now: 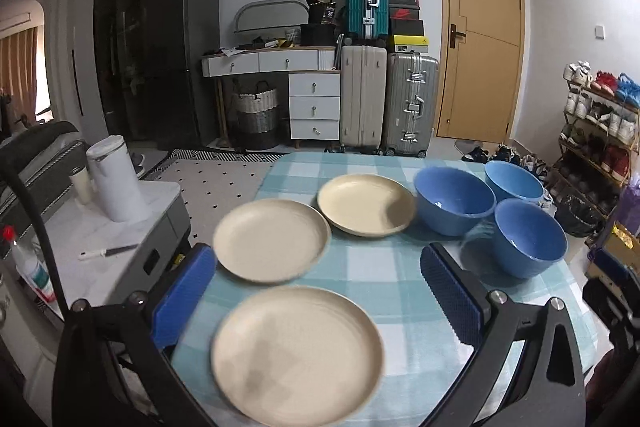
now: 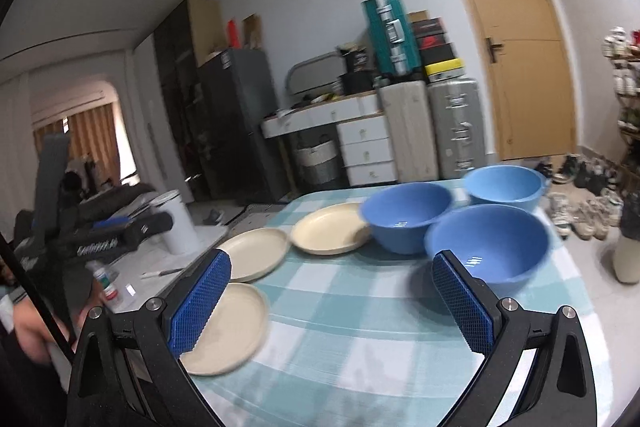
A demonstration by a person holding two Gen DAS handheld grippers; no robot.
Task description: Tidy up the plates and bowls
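Both grippers wide, empty: left gripper (image 1: 318, 291), right gripper (image 2: 330, 301). Nearest plate (image 1: 296, 353) at 6 o'clock on table (image 1: 384, 267), bowls (image 1: 454, 201) at 2. I judge: approach plate rim low, pinch edge squarely, stack.

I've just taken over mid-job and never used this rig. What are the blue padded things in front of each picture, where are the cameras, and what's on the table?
A person holds two hand grippers; each carries a fisheye camera looking along its blue-padded fingers. One picture comes from the left gripper, the other from the right gripper. Both are open and hold nothing. On the checked tablecloth lie three cream plates and three blue bowls, all separate, none stacked yet.
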